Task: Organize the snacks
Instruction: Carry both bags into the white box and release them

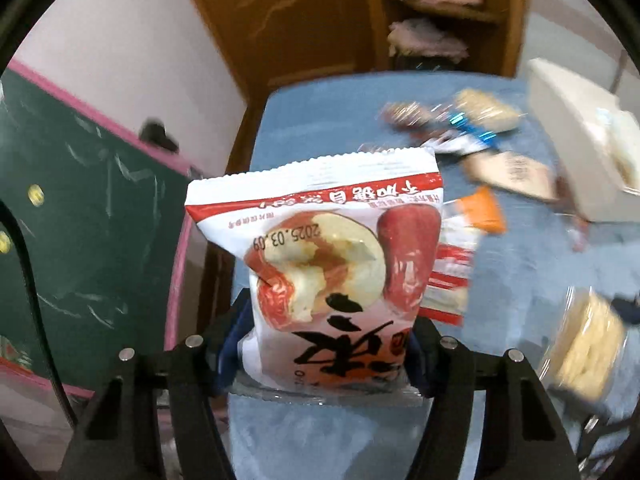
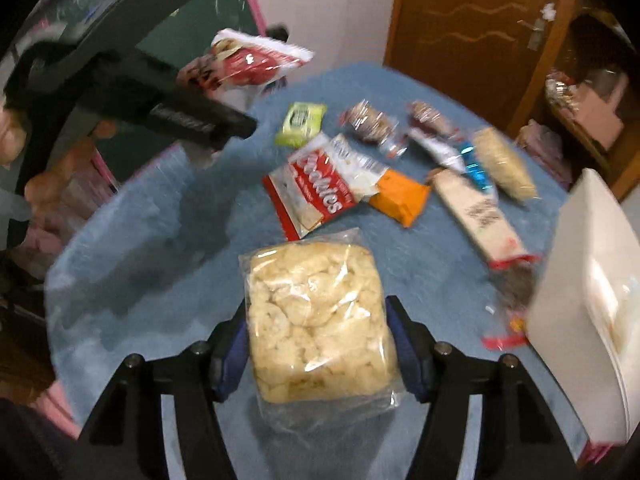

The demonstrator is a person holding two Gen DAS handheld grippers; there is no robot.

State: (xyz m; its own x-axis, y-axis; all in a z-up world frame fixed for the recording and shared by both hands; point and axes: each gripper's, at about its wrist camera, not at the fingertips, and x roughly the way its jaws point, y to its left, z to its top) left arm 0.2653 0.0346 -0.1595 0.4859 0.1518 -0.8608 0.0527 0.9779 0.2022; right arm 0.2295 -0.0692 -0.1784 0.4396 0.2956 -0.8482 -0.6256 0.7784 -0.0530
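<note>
My left gripper (image 1: 326,348) is shut on a white-and-red snack packet (image 1: 320,248) printed with a red date and a cut fruit, held up off the blue table (image 1: 520,280). The right wrist view shows the same packet (image 2: 248,60) in the air at the upper left. My right gripper (image 2: 320,352) is shut on a clear bag of pale puffed rice pieces (image 2: 316,312), its blue pads (image 2: 234,348) pressing both sides. That bag also appears blurred at the right edge of the left wrist view (image 1: 588,348).
Several snacks lie on the blue table (image 2: 160,260): a red-and-white cookie pack (image 2: 316,192), an orange packet (image 2: 400,196), a green packet (image 2: 300,124), a long beige bar (image 2: 480,216). A white container (image 2: 580,280) stands at the right. A wooden door and shelves stand behind.
</note>
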